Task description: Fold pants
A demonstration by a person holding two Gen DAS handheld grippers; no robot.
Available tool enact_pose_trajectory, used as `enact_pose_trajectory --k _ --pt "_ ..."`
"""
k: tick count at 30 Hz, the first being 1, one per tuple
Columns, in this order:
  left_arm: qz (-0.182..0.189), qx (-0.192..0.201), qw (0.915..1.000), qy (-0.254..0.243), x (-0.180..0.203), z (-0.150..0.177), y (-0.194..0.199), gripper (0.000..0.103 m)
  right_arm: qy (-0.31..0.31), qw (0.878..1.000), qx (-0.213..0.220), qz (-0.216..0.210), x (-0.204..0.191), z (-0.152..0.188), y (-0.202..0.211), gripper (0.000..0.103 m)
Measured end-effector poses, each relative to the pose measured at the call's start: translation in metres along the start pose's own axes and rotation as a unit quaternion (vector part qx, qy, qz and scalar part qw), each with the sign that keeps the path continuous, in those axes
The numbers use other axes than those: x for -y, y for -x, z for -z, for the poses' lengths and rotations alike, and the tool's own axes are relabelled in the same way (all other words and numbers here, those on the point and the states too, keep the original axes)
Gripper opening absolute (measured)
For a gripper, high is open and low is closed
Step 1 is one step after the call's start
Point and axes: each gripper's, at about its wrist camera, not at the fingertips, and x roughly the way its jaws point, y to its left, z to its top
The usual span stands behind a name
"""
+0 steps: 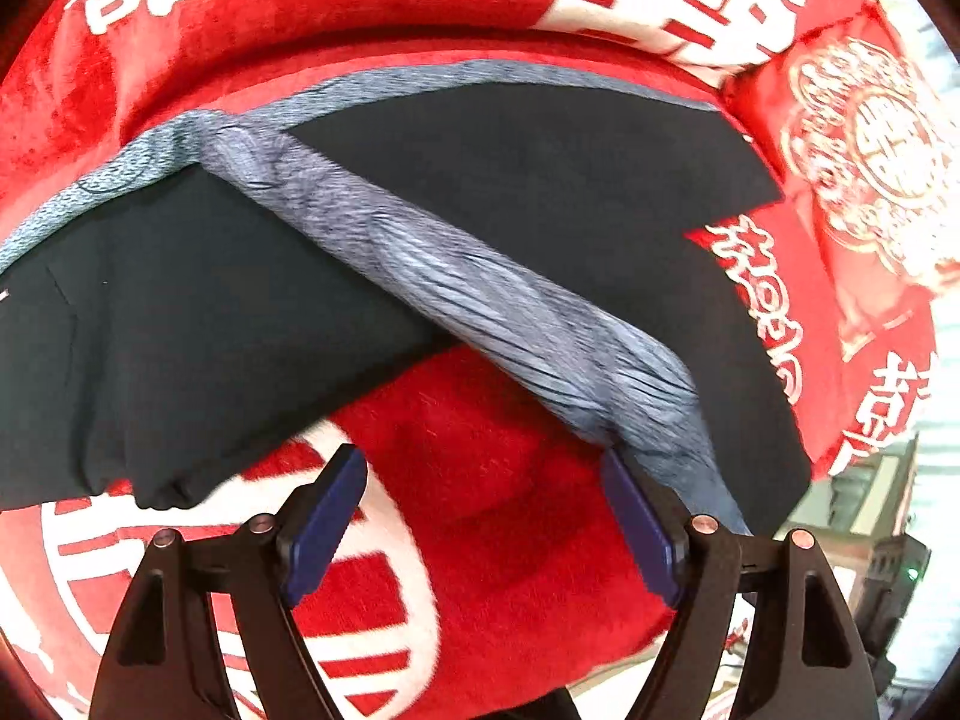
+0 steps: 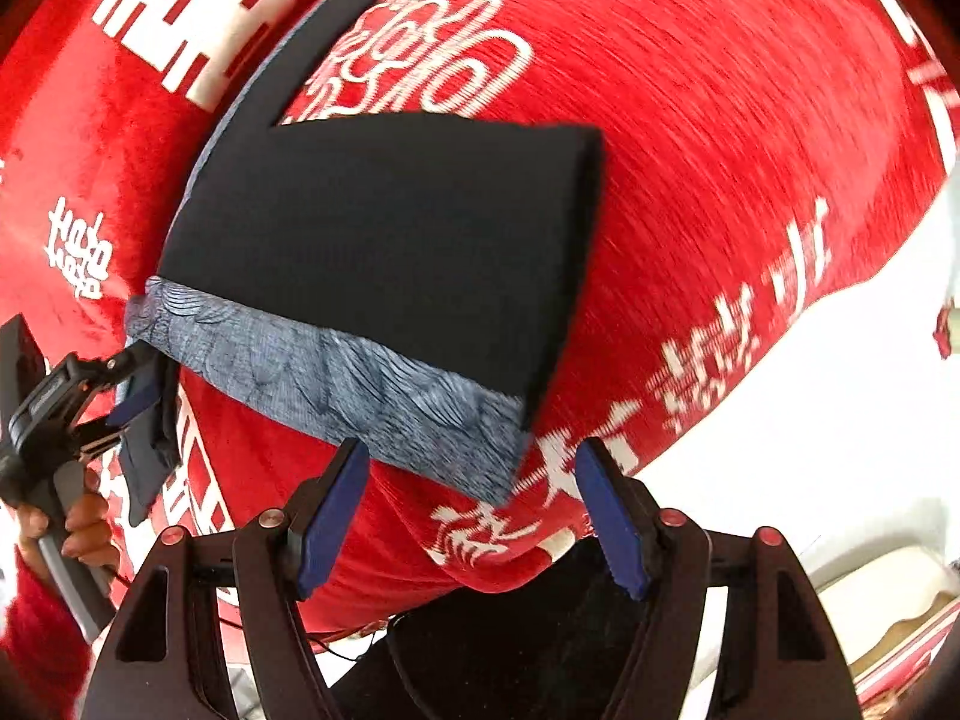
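Two kinds of writing on the red plush blanket (image 1: 510, 480) (image 2: 720, 120), all white: big blocky Chinese characters set in rings and panels, and smaller brush-style script in rows. Too smeared by blur to read with any certainty. Off to the side in the left wrist view, a red cushion (image 1: 852, 150) with a round white emblem, its centre character equally unclear. No brand tag or label visible on the garment.

Spread flat over that blanket, black pants (image 1: 540, 180) (image 2: 390, 240), already doubled over, with a grey-blue patterned band (image 1: 480, 300) (image 2: 360, 384) turned out along one edge. Runs as a rumpled diagonal ridge in the left wrist view; lies as a flatter strip along the near edge of the folded black panel in the right wrist view.

Left gripper (image 1: 480, 459) (image 2: 135, 384): spread wide, nothing between the blue pads, red blanket showing through the gap. Right-hand finger touching the low end of the grey-blue band, or just beside it. Seen from the right wrist view at the band's far-left corner, held low and angled in by a bare hand (image 2: 72, 525) wrapped round the handle, red fuzzy sleeve (image 2: 36, 630) behind.

Right gripper (image 2: 473, 449): also wide apart, gripping nothing, poised just over the near corner of the band and pointing forward along the blanket.
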Motion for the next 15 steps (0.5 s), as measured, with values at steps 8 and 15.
enact_pose_trajectory --k 8,15 --pt "0.052 -0.021 0.9983 -0.011 0.029 -0.005 -0.025 0.081 0.015 0.999 -0.003 -0.045 -0.008 0.0 -0.009 0.064" --pt "0.074 -0.03 0.9966 0.021 0.031 -0.005 -0.037 0.036 0.004 0.993 -0.06 -0.099 0.001 -0.007 -0.03 0.015"
